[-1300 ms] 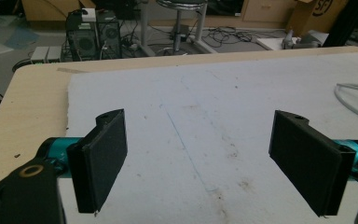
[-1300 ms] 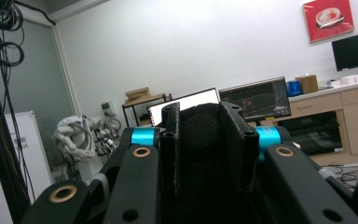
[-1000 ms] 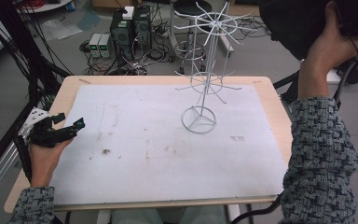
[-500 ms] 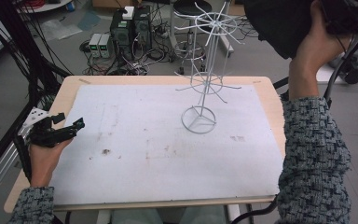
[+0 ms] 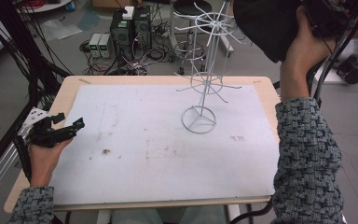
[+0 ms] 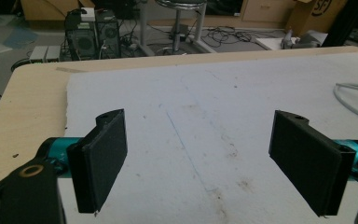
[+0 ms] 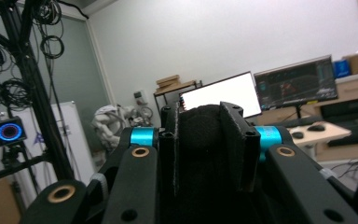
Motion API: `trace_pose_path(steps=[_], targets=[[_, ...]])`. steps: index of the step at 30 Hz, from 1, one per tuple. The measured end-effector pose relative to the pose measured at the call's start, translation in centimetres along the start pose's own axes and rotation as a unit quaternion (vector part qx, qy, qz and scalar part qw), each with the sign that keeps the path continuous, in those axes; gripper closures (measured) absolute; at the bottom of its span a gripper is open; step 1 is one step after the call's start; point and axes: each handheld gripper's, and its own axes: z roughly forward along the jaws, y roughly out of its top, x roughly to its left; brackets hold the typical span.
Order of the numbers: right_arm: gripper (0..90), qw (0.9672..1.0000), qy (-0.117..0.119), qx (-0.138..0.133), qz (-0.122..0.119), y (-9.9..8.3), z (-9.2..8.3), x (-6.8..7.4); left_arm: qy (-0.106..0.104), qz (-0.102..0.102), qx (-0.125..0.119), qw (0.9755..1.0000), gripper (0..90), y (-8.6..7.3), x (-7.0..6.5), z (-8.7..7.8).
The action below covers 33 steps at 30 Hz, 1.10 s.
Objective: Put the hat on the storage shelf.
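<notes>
left gripper (image 6: 200, 163): it rests on the near left edge of the table (image 5: 70, 93), jaws spread wide with only the white mat (image 5: 144, 154) between them.
wire rack (image 5: 204, 93): it stands upright on the far right part of the mat, well apart from both grippers; i judge it light and easy to tip.
right gripper (image 7: 209, 140): it is raised high at the far right, clamped on the black cloth thing (image 7: 200, 126).
handling: the cloth looks soft, fuzzy and light and should sag rather than slip. i'd keep hold at its edge, so the body hangs free for a rack arm.
since a second ago: the right hand and cloth sit further left and a little lower in the high view; the left gripper and rack haven't moved.
</notes>
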Motion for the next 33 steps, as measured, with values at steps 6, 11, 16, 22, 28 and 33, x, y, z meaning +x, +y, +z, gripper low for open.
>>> trace_pose_path(steps=[6, 11, 16, 22, 28, 33], targets=[[68.8, 0.9996, 0.012, 0.017, 0.018, -1.0, 0.2, -0.7, 0.002, -0.001, 0.001, 1.0, 19.5, 0.0, 0.0, 0.0], [67.9, 0.9981, 0.025, 0.027, 0.05, -2.5, 0.4, -2.1, 0.001, -0.002, 0.0, 1.0, 19.5, 0.0, 0.0, 0.0], [66.4, 0.9971, 0.033, 0.03, 0.061, -3.4, 0.4, -2.9, 0.001, 0.0, 0.003, 1.0, 19.5, 0.0, 0.0, 0.0], [65.6, 0.9962, 0.037, 0.038, 0.069, -4.1, 0.5, -3.4, 0.003, -0.001, 0.001, 1.0, 19.5, 0.0, 0.0, 0.0], [64.4, 0.9962, 0.027, 0.048, 0.068, -4.9, 0.6, -4.0, 0.003, 0.0, 0.001, 1.0, 19.5, 0.0, 0.1, 0.0], [65.9, 0.9975, 0.023, 0.044, 0.051, -5.1, 0.4, -4.1, 0.005, -0.004, -0.001, 1.0, 19.5, 0.0, 0.2, -0.2]])
